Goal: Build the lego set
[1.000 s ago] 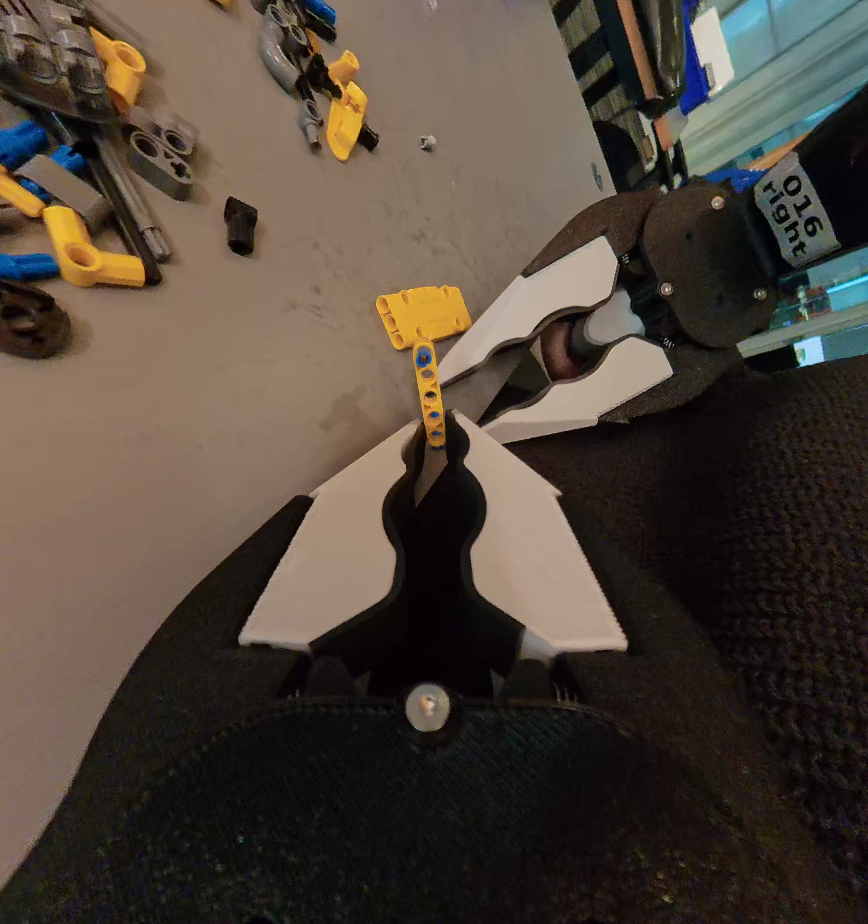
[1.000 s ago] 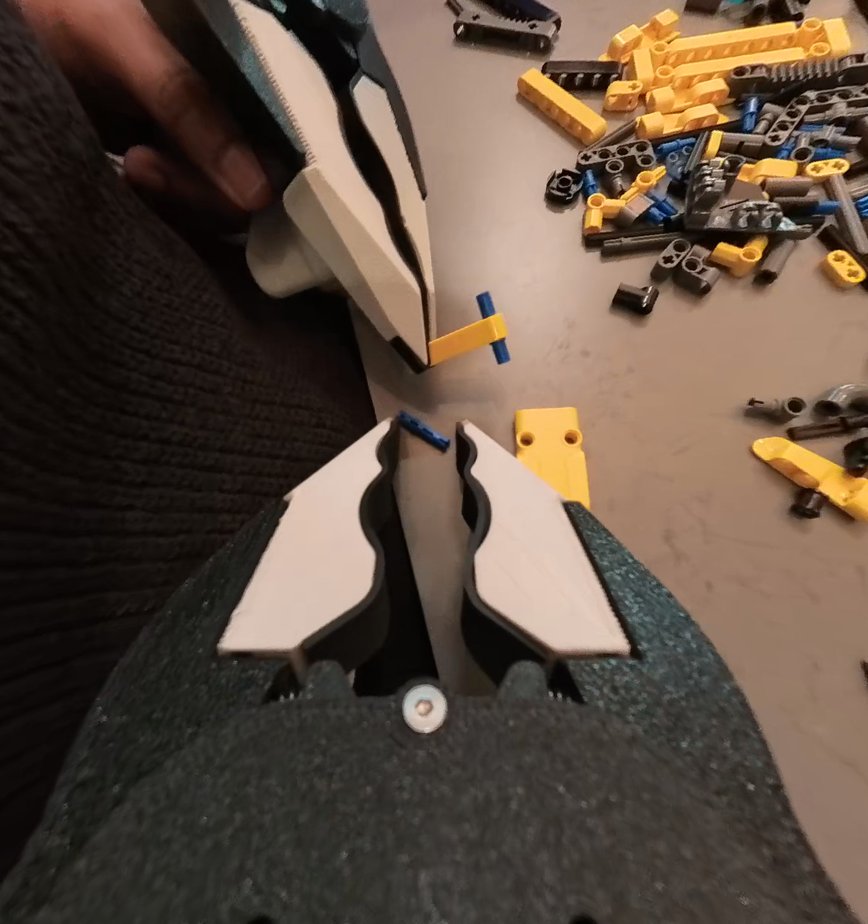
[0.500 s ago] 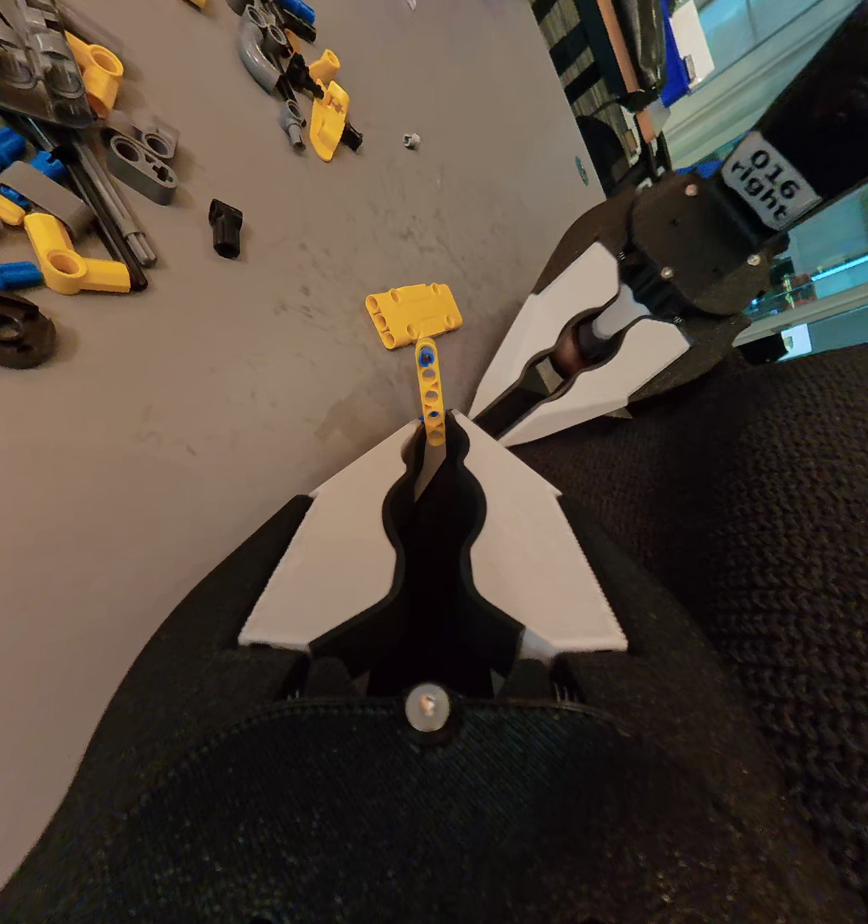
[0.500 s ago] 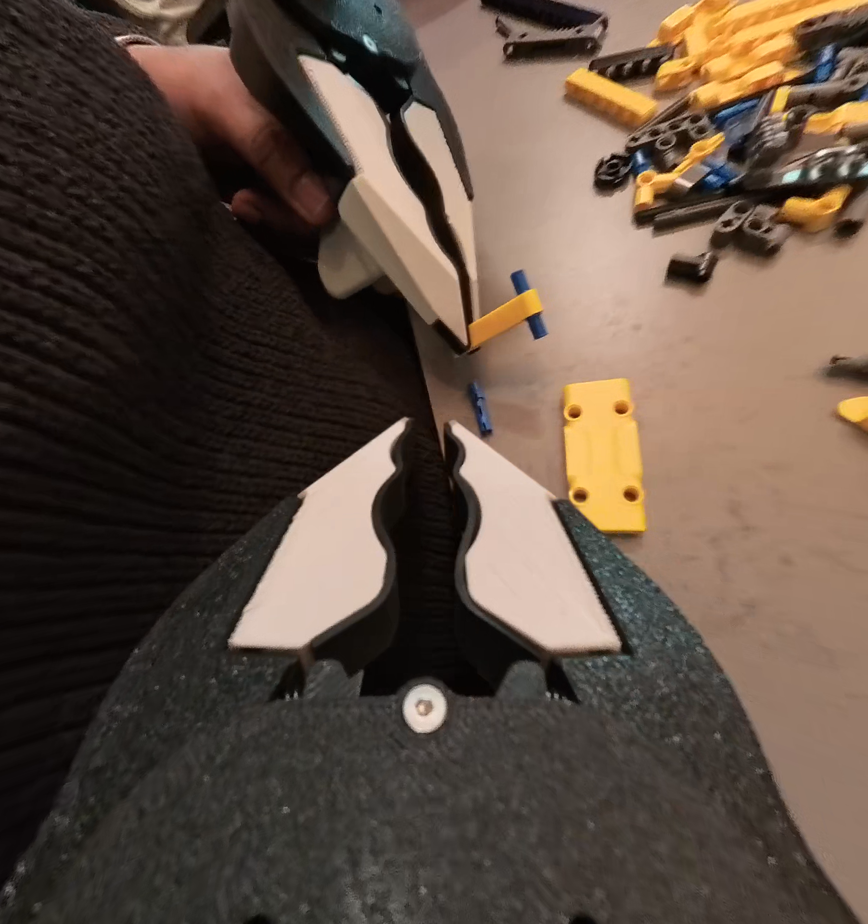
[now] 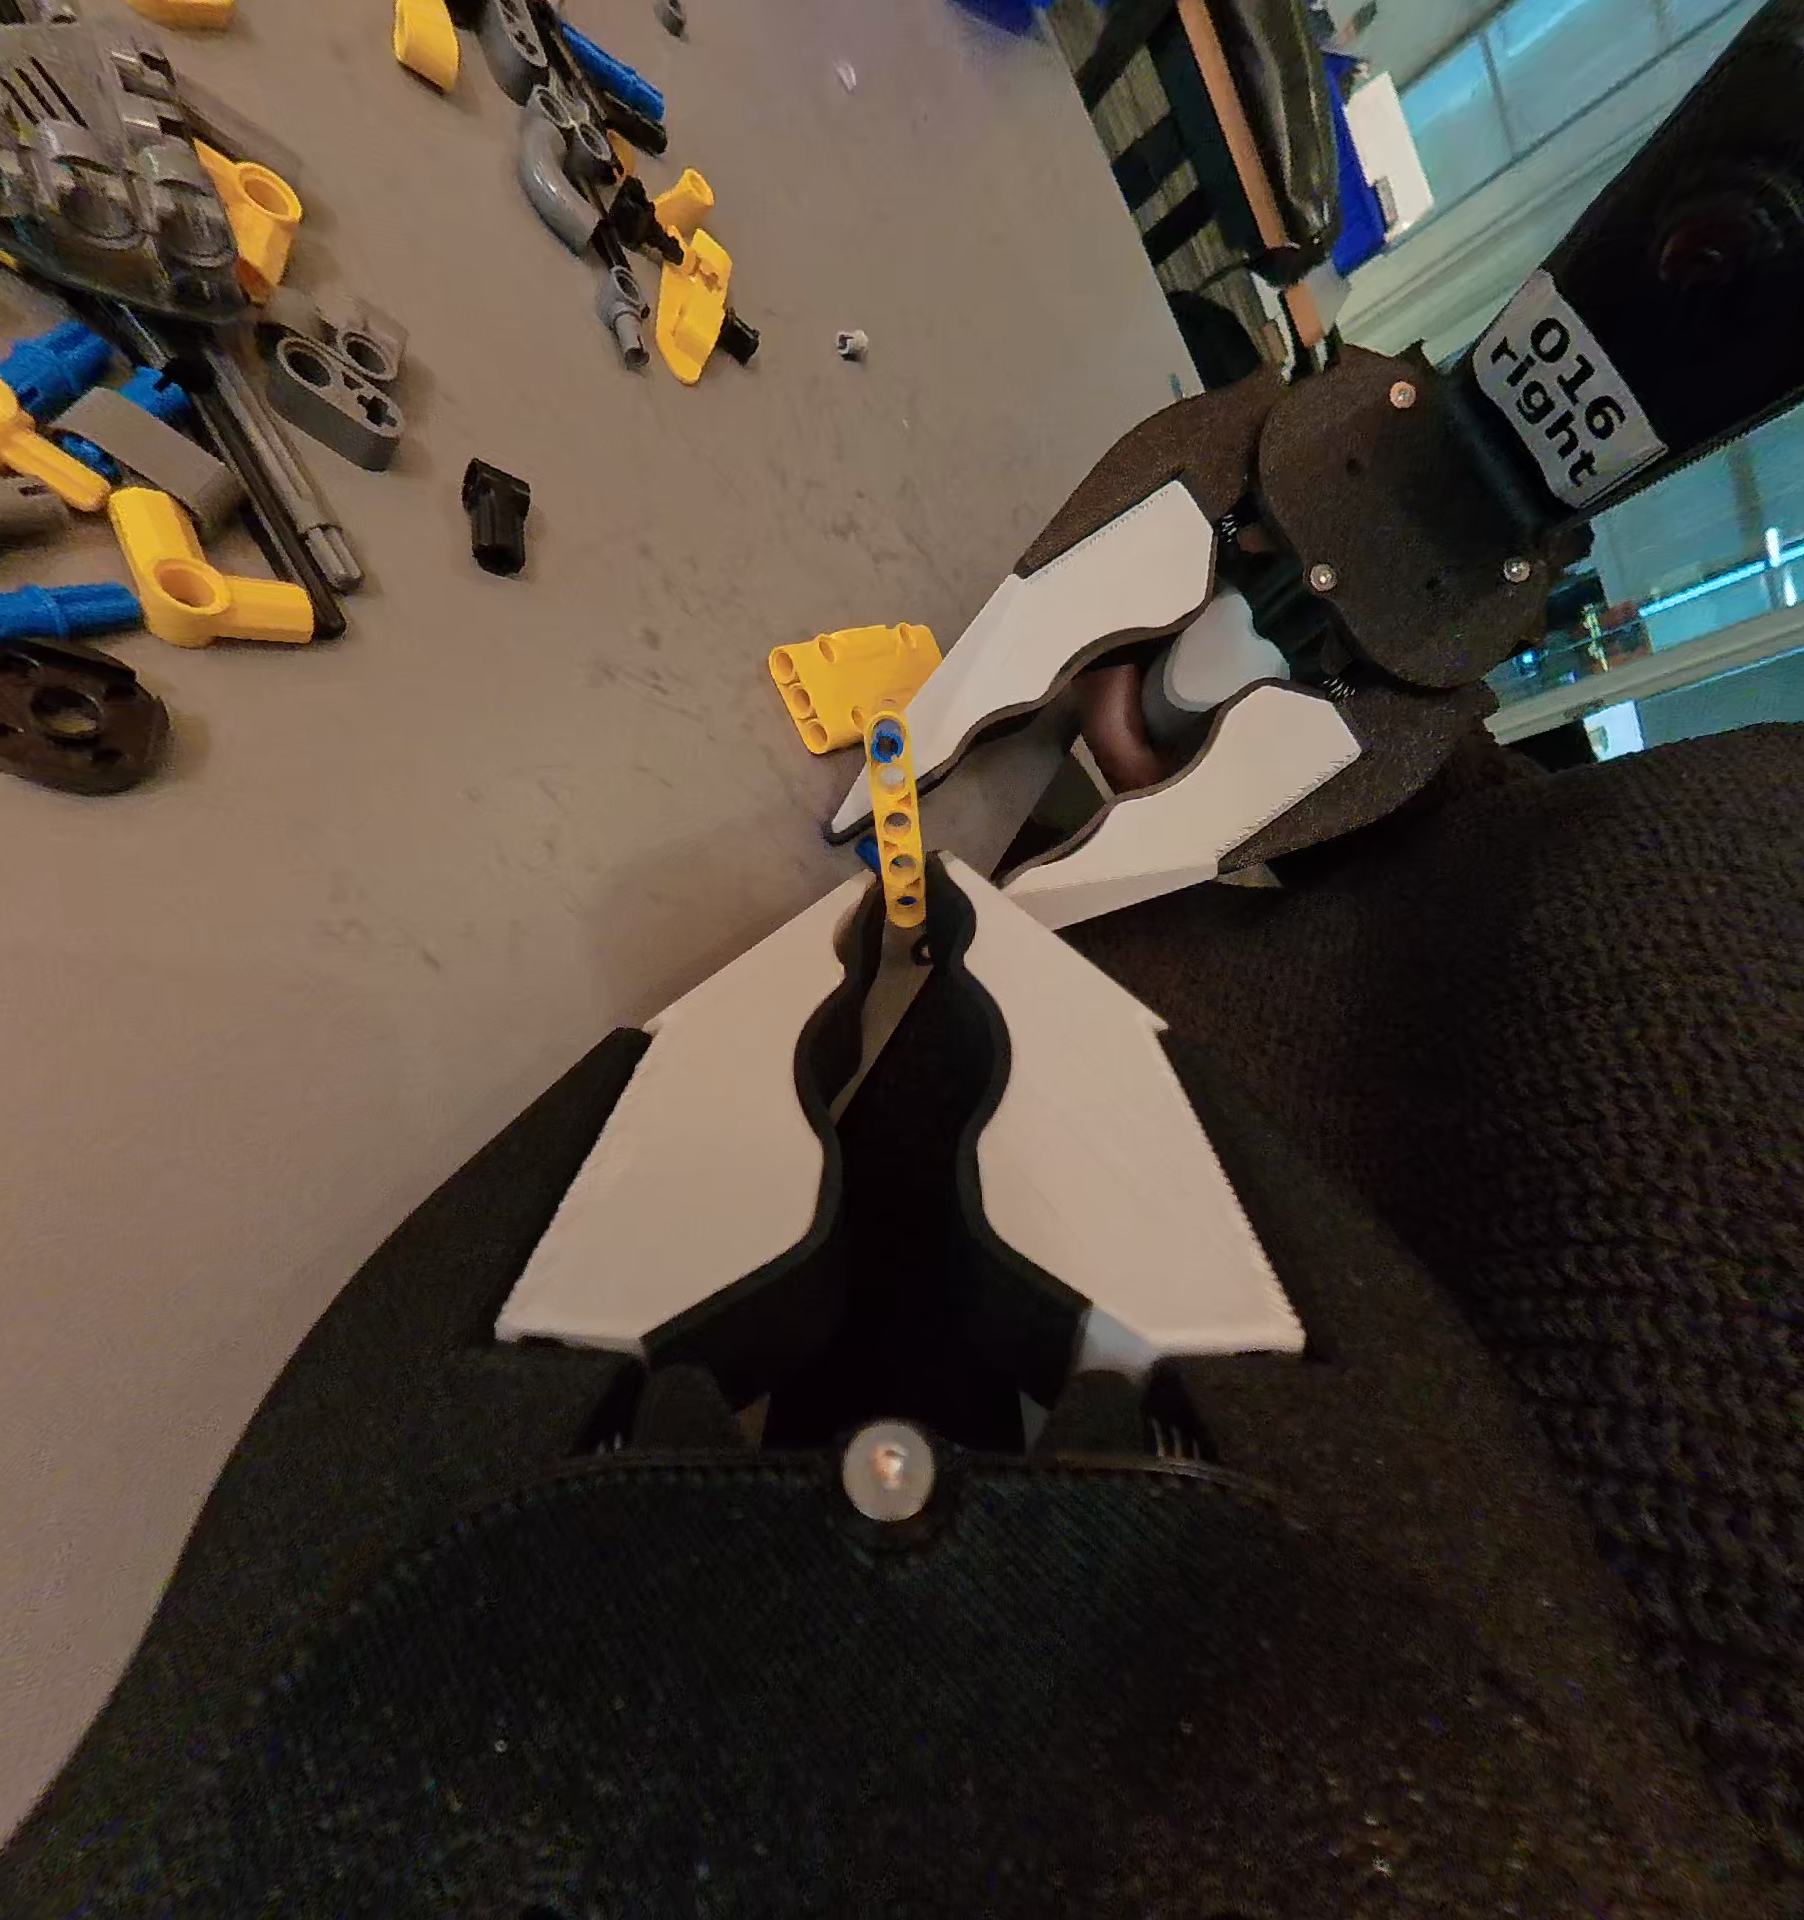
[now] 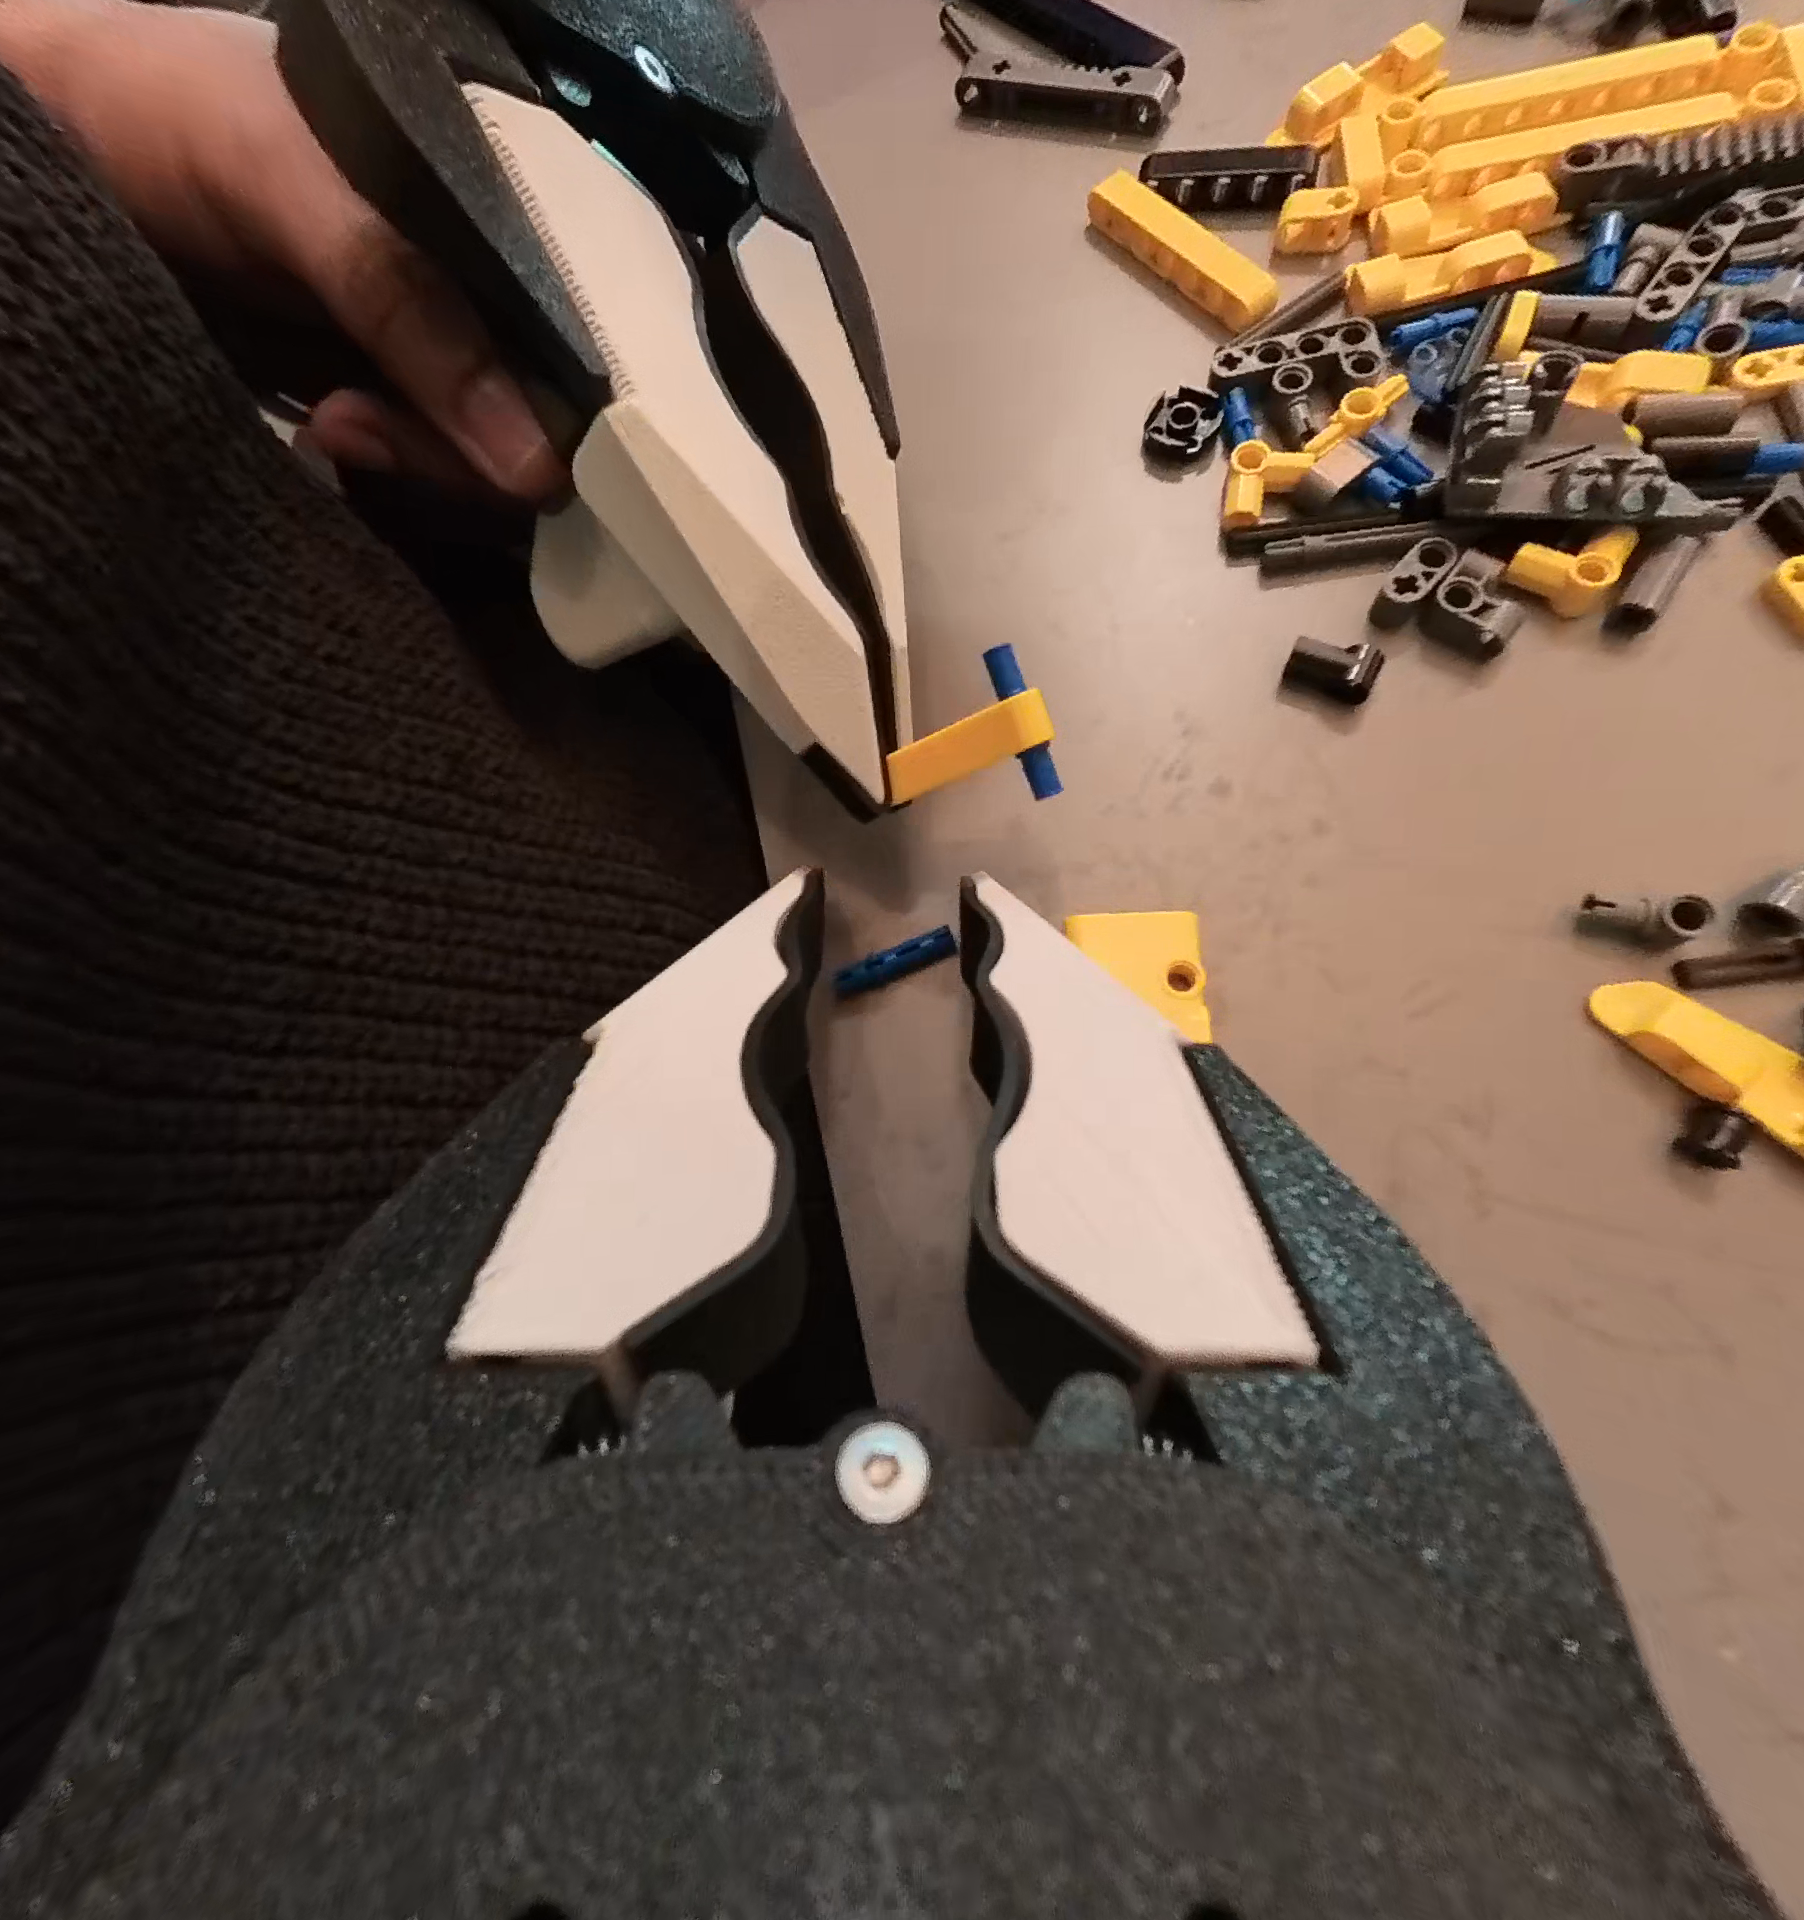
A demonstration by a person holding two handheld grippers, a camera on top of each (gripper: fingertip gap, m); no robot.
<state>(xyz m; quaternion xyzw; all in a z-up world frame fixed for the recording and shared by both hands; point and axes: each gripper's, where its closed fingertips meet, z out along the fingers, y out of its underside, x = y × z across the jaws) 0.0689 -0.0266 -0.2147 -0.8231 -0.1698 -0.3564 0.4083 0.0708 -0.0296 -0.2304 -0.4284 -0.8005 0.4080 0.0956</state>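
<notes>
A grey table (image 6: pixel 1241 1195) meets a dark knitted garment (image 5: pixel 1552 1195); glass panels (image 5: pixel 1708 623) behind.

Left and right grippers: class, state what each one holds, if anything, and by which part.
The left gripper pinches one end of the thin yellow beam; a blue pin sits through its far end. The right gripper is open and holds nothing.

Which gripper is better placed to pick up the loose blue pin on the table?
Right. The right gripper is open, and the blue pin lies on the table between its jaws. The left gripper is shut on the yellow beam.
</notes>
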